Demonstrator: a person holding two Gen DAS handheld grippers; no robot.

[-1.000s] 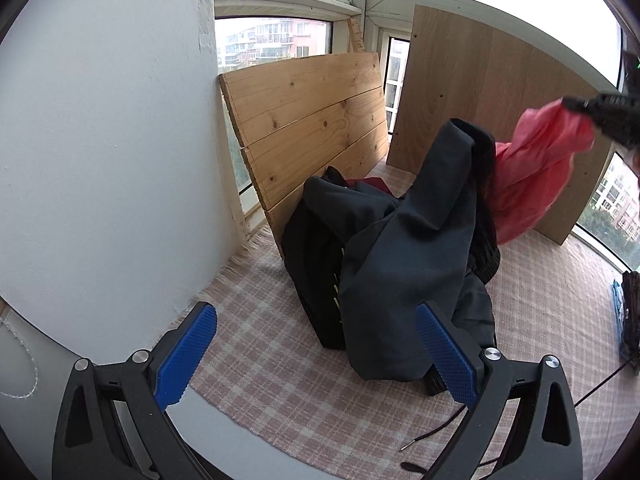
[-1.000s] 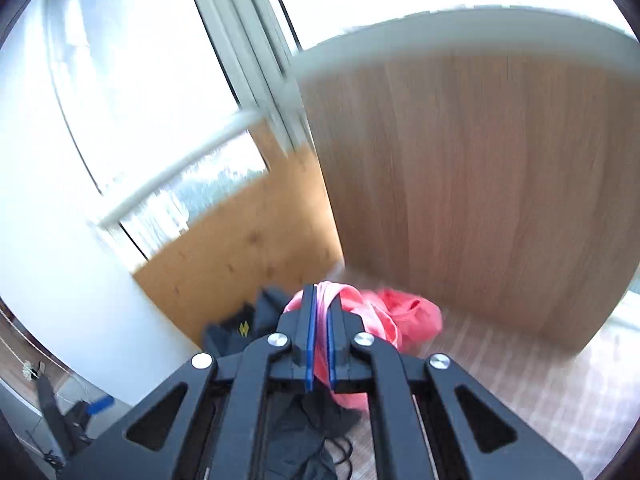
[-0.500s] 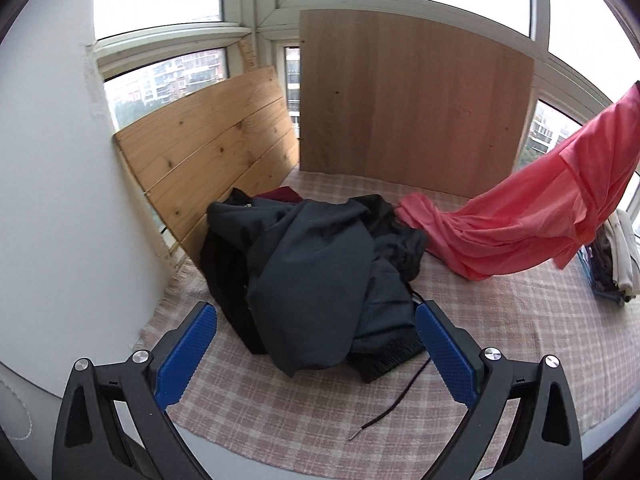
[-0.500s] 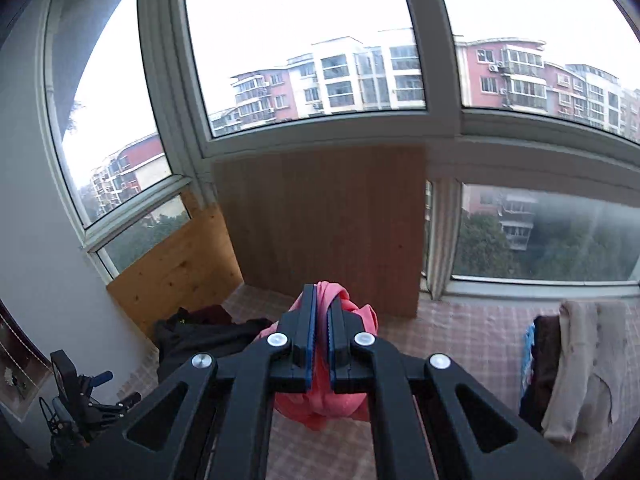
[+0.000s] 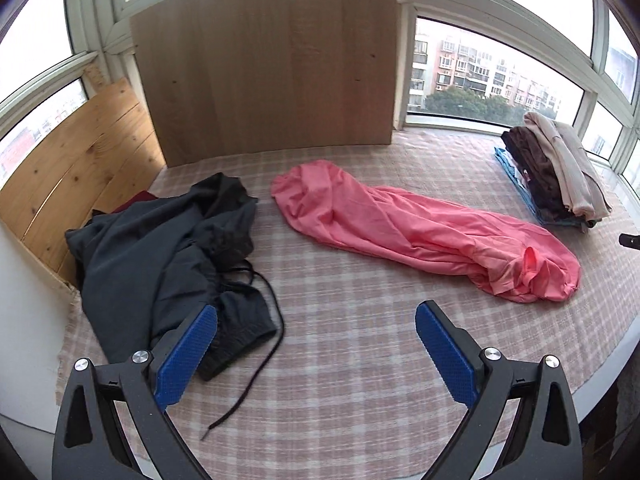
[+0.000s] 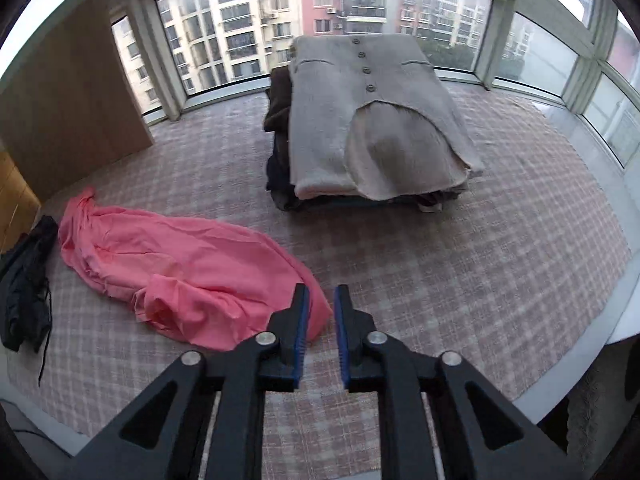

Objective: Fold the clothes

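Left wrist view: pink garment (image 5: 424, 236) lies stretched out long and rumpled in the middle of the checked table cloth (image 5: 340, 360), not folded. Dark clothes pile (image 5: 160, 248) sits crumpled at the left by the slatted wood board (image 5: 80, 168), w/ a loose black drawstring (image 5: 256, 364) trailing toward the table's near edge. Folded stack (image 5: 556, 172) is well apart at the far right; from the right wrist view its top item is a beige buttoned piece (image 6: 376, 120), lying flat.

Risks as I judge them:
- Pink fabric is bunched into a tube, layers overlapping. If I pinch blind I'll prob catch two layers or an inner fold, and it'll lift twisted instead of opening flat.
- Thin, slippery-looking cloth; a shallow bite on the edge could slip out mid-lift.
- Drawstring lies just beside my left hand-held gripper (image 5: 316, 344); a low sweep could snag it and drag the dark pile w/ it, maybe off the edge.
- Right end of the pink piece is near the table's front edge, so a tug that way could slide it off.

Grippers: left one is spread wide, nothing between the blue pads (image 5: 188, 356), left pad overlapping the dark pile's hem in the view; can't tell if touching. Right hand-held gripper (image 6: 320, 316) has its fingers close but apart, a narrow gap showing, nothing clamped. Its tips sit just at the near edge of the pink garment (image 6: 192, 276); contact unclear.
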